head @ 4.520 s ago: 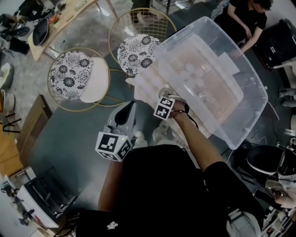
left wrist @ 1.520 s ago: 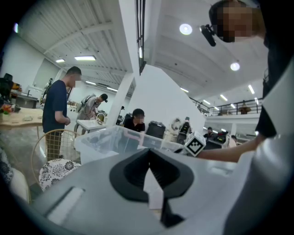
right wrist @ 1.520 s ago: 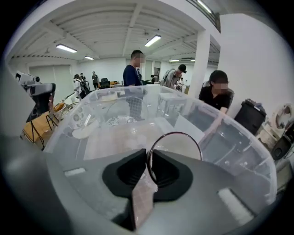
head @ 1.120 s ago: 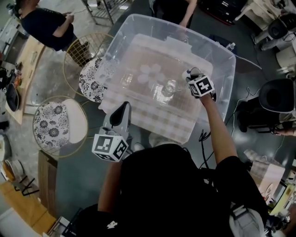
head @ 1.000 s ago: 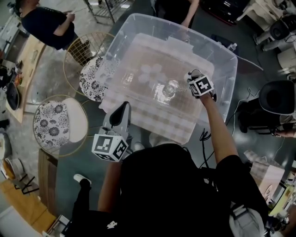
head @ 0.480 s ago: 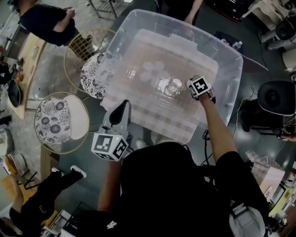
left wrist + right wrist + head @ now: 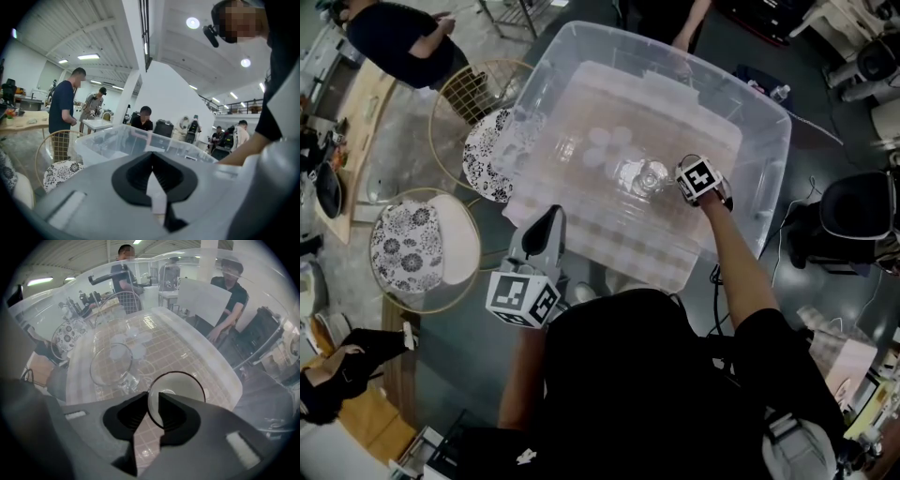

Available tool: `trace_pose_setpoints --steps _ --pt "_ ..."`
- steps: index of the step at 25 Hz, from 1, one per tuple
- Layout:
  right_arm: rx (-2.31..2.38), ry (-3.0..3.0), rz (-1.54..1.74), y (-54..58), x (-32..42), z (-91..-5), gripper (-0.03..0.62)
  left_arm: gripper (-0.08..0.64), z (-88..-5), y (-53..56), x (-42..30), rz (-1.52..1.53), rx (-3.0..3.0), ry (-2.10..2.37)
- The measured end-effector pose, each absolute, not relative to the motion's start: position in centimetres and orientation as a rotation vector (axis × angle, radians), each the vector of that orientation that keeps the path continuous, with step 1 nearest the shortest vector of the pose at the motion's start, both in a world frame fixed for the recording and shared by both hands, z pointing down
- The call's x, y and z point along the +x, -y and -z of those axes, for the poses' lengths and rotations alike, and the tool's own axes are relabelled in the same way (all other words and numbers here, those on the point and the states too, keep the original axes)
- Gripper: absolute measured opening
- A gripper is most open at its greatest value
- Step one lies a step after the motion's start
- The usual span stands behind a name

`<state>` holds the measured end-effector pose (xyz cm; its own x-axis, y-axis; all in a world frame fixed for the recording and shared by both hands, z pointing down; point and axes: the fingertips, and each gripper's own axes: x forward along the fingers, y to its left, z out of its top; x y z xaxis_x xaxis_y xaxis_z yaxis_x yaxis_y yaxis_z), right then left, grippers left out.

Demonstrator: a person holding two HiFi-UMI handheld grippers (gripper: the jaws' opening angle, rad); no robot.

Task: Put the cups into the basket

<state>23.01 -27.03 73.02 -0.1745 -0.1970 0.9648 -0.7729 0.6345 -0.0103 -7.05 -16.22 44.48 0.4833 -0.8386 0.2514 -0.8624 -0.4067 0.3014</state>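
right claw (image 7: 153, 394) | down in the tub (image 7: 759, 187); I see its jaws just opening, loose round the cup (image 7: 180, 387) rim | left claw (image 7: 152, 161) | closed, empty

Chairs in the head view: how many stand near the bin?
2. One wire chair with a floral cushion is at lower left, clear of the bin; the other is right at the bin's left edge. None seems hidden.

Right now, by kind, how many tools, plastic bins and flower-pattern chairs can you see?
Tools: 2, left tool and right tool
Plastic bin: 1
Flower-pattern chairs: 2, near chair and far chair
Total: 5
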Motion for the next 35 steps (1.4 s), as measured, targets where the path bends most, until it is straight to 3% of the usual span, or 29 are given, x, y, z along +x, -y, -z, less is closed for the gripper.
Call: trace_pose_setpoints --steps 24,29,35 --pt "0.907 1.758 -0.528 27.9 22.3 -67.1 0.084 0.005 -42.6 16.1 -5.3 -0.074 2.453 1.319" --pt "0.975 1.842 -0.436 28.2 20.7 -62.6 0.003 0.005 -42.2 15.5 -4.8 -0.062 2.482 1.279" --pt "0.995 2.015 -0.307 27.4 16.2 -56.1 0.003 0.005 -41.9 14.4 -5.2 -0.062 2.494 1.263"
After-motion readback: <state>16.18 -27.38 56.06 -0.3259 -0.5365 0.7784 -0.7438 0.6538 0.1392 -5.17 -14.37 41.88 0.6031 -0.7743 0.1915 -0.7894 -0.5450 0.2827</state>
